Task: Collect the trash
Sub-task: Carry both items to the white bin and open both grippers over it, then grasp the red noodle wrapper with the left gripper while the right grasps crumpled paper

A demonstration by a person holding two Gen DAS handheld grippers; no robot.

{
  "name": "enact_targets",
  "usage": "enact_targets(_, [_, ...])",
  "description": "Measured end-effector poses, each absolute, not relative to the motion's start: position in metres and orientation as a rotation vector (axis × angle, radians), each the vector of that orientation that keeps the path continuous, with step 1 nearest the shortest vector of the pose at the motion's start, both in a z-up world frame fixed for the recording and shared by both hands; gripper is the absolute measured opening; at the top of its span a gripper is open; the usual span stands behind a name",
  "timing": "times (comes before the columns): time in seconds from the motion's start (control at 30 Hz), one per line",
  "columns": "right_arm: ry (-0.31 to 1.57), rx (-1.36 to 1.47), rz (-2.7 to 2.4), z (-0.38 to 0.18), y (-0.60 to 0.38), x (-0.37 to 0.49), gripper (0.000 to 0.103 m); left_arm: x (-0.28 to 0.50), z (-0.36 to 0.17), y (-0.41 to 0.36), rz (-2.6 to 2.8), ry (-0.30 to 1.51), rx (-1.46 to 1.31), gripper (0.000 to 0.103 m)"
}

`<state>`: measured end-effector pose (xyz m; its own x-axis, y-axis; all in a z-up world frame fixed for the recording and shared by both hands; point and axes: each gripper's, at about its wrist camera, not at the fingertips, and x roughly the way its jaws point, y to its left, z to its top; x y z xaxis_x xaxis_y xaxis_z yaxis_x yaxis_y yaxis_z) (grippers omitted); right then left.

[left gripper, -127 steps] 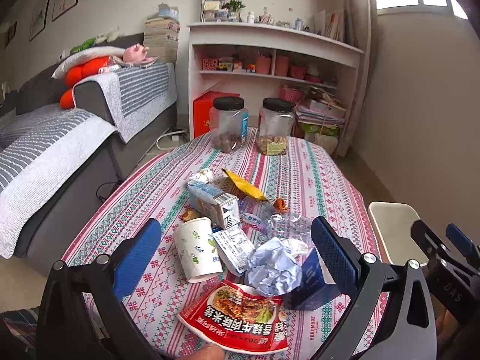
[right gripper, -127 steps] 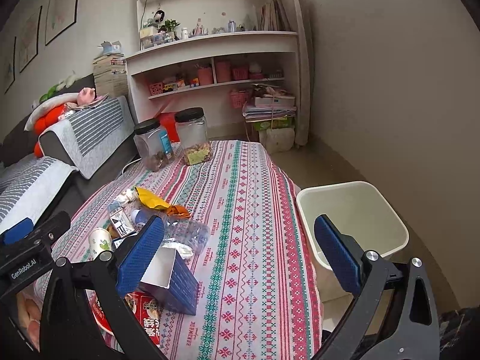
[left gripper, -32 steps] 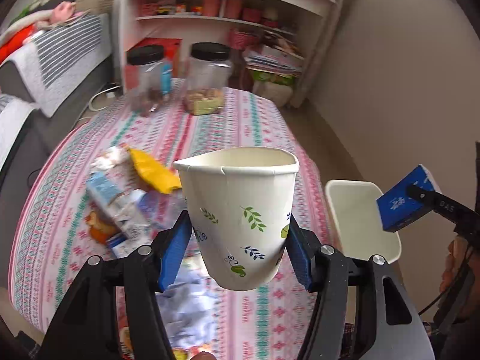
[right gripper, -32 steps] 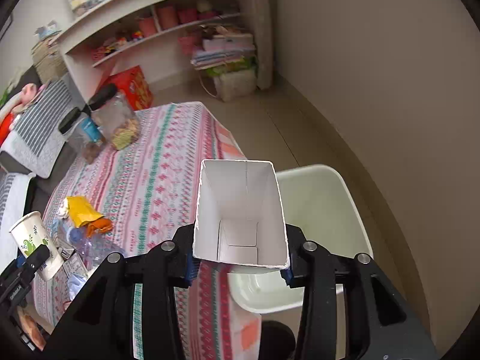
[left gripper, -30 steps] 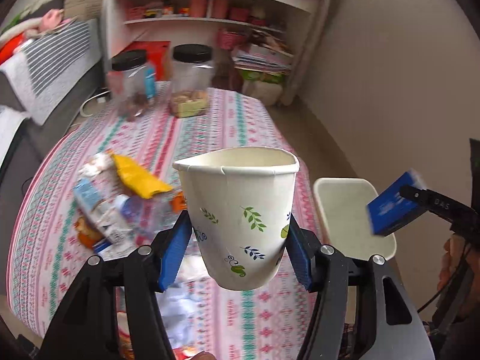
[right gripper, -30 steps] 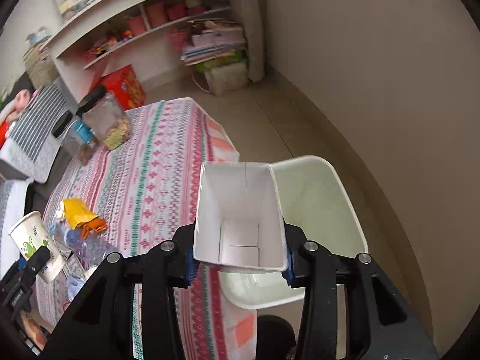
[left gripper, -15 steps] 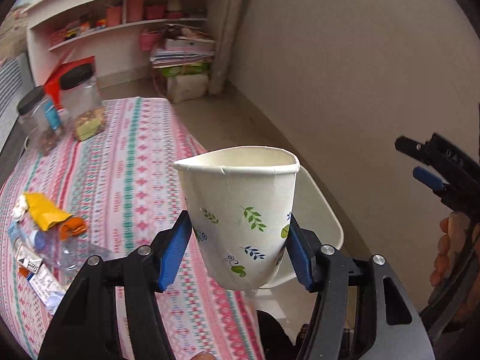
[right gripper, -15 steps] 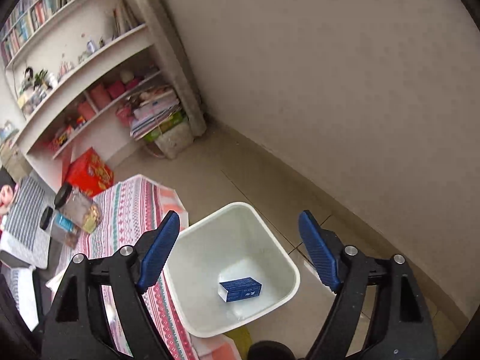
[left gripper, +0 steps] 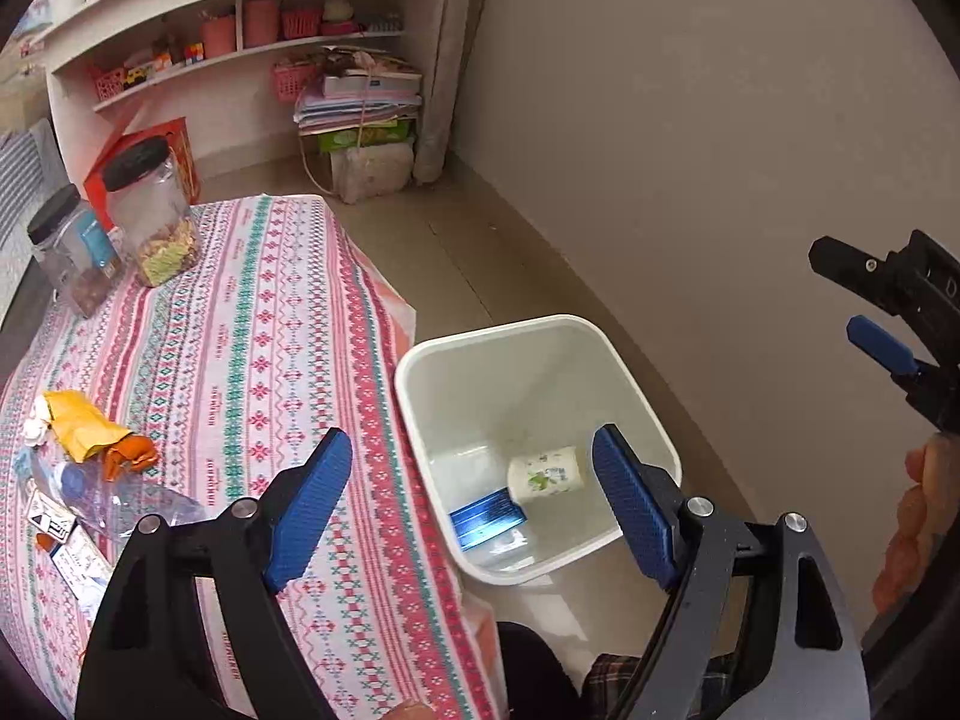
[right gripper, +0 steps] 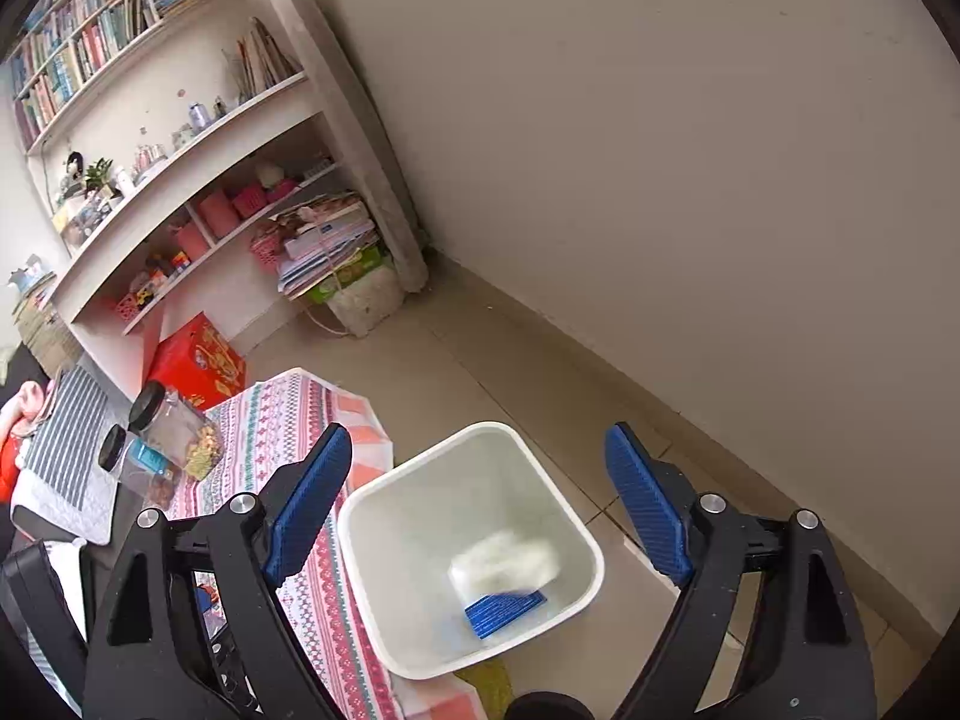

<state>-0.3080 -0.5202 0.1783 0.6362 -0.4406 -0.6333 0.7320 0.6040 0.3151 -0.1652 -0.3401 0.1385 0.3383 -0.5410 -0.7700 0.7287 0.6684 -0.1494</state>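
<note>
White plastic, the trash bin stands on the floor just beside the right edge of the table, probably so that litter can be carried off the patterned cloth and dropped straight in. Both grippers hang above its mouth. The left gripper has its blue fingers spread wide with nothing between them, and the right gripper is equally wide and empty.

Inside the bin lies the paper cup with its leaf print, on its side. Its long axis runs roughly left to right across the bin floor, but which end is the mouth is hard to tell. In the right wrist view it is only a pale blur. Just beside it, at its lower left in the left wrist view, lies the blue box, flat on the bin floor.

More litter waits at the near left of the table: a yellow wrapper, a clear plastic bottle lying on its side, and a small carton. Two jars stand at the far end, likely not rubbish.
</note>
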Motion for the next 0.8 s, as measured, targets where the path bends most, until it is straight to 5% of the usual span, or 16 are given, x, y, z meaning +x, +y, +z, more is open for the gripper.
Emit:
enact_targets(0.43, [0.573,0.527,-0.495,0.193,-0.455,-0.238,0.094,-0.143,0.146,-0.253,-0.624,0.858,0.247,0.085])
enact_targets(0.8, [0.696,0.374,-0.284,0.185,-0.352,-0.159,0.096,-0.113,0.120,-0.137,-0.391,1.006,0.224,0.087])
